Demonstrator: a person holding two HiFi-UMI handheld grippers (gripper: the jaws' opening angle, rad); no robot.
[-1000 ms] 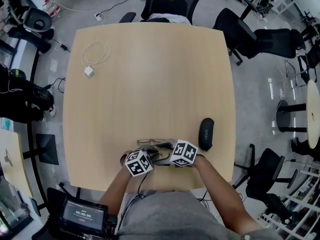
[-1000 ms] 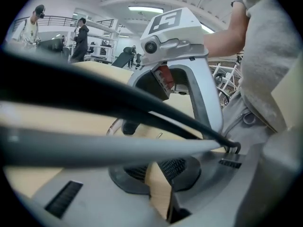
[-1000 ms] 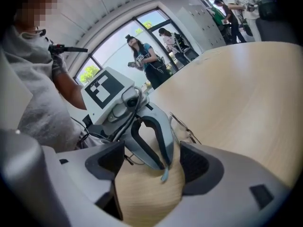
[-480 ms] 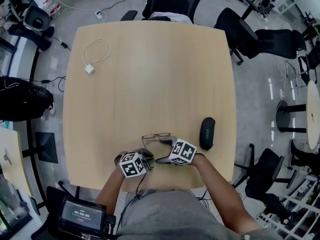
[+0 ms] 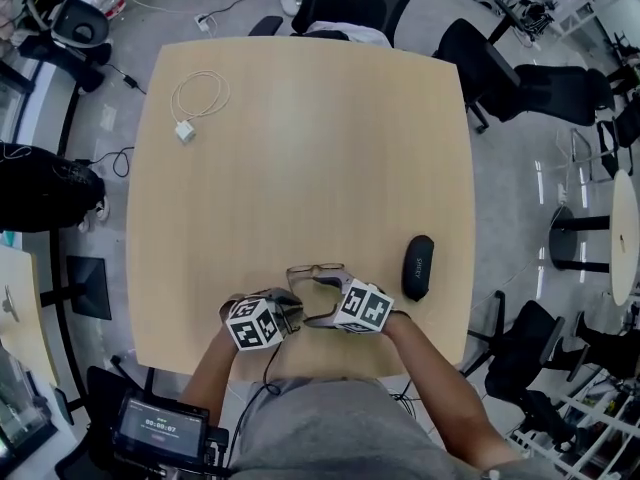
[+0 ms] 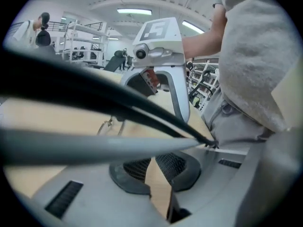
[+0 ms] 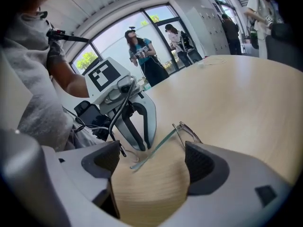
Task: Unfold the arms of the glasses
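Note:
Thin-rimmed glasses (image 5: 315, 270) lie on the wooden table (image 5: 300, 148) near its front edge. One arm (image 7: 158, 148) is swung out from the frame (image 7: 187, 132) and points toward me. My right gripper (image 5: 320, 303) is open, its jaws having just spread wider. That arm's tip lies between its pads (image 7: 201, 162), which do not touch it. My left gripper (image 5: 287, 311) is shut with nothing in it. It sits just left of the glasses, with its fingertips (image 7: 141, 144) beside the arm's tip. From the left gripper view the glasses (image 6: 108, 125) appear small, past the shut pads (image 6: 175, 167).
A black glasses case (image 5: 417, 266) lies right of my right gripper. A white charger with a coiled cable (image 5: 195, 103) is at the far left corner. Black office chairs (image 5: 345, 3) stand round the table. My own cables (image 6: 142, 110) cross the left gripper view.
The left gripper has drawn back to the left, away from the glasses. The right jaws have spread wider. One arm of the glasses now stands out from the frame.

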